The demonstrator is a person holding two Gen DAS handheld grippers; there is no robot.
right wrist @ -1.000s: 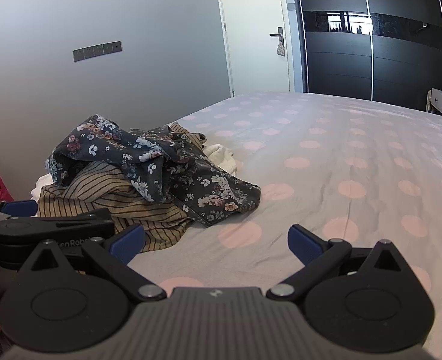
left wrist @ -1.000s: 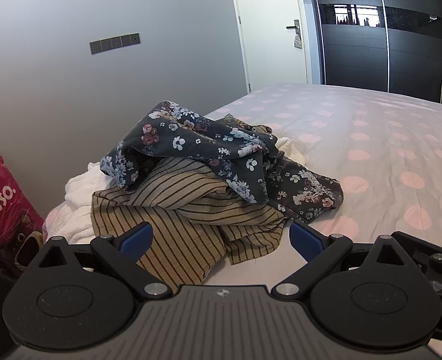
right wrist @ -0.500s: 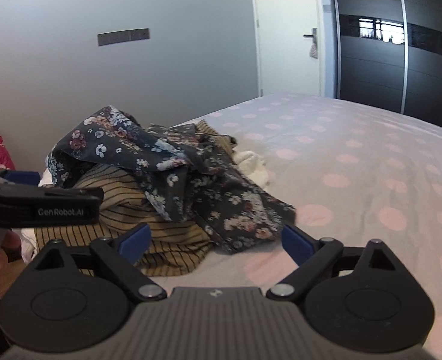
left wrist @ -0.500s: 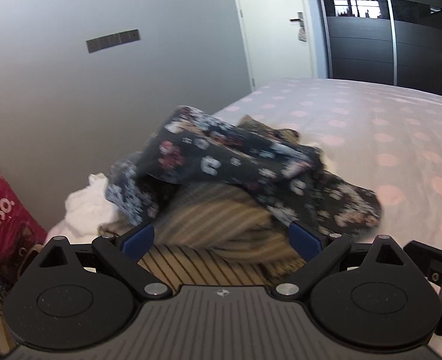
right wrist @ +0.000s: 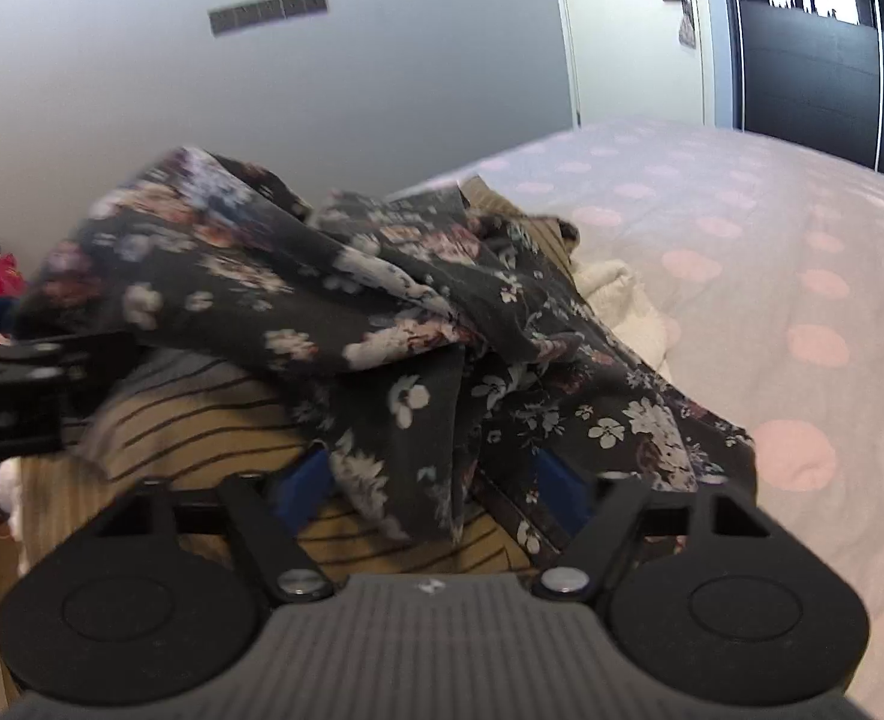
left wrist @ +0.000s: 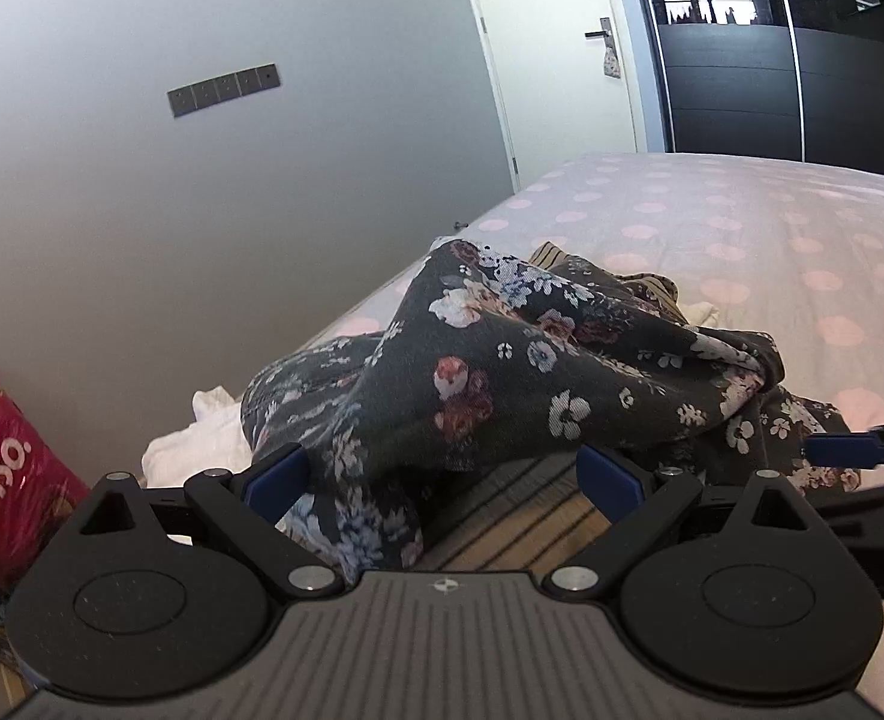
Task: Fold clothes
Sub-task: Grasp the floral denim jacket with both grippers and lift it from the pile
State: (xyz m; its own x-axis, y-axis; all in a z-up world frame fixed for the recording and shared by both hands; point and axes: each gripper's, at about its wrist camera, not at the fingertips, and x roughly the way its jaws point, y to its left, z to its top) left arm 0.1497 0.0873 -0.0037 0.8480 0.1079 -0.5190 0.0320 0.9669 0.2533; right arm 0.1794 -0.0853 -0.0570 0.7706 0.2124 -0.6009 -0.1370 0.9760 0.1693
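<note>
A dark floral garment [left wrist: 532,372] lies crumpled on top of a tan striped garment [left wrist: 520,516] and a white one [left wrist: 202,444], heaped at the bed's left edge. My left gripper [left wrist: 442,474] is open, its blue pads on either side of a fold of the floral cloth. My right gripper [right wrist: 436,486] is open too, with floral cloth [right wrist: 418,324] hanging between its pads above the striped garment [right wrist: 202,426]. Each gripper shows at the edge of the other's view.
The bed [left wrist: 742,228] has a pale sheet with pink dots stretching right and far. A grey wall [left wrist: 202,210] runs close on the left. A red bag [left wrist: 4,480] stands by the bed's corner. A door [left wrist: 550,48] and dark wardrobe [left wrist: 802,72] are behind.
Both grippers have moved forward into the clothes pile. The floral garment now sits between the pads of each; a second ago the pile lay well ahead of them.
</note>
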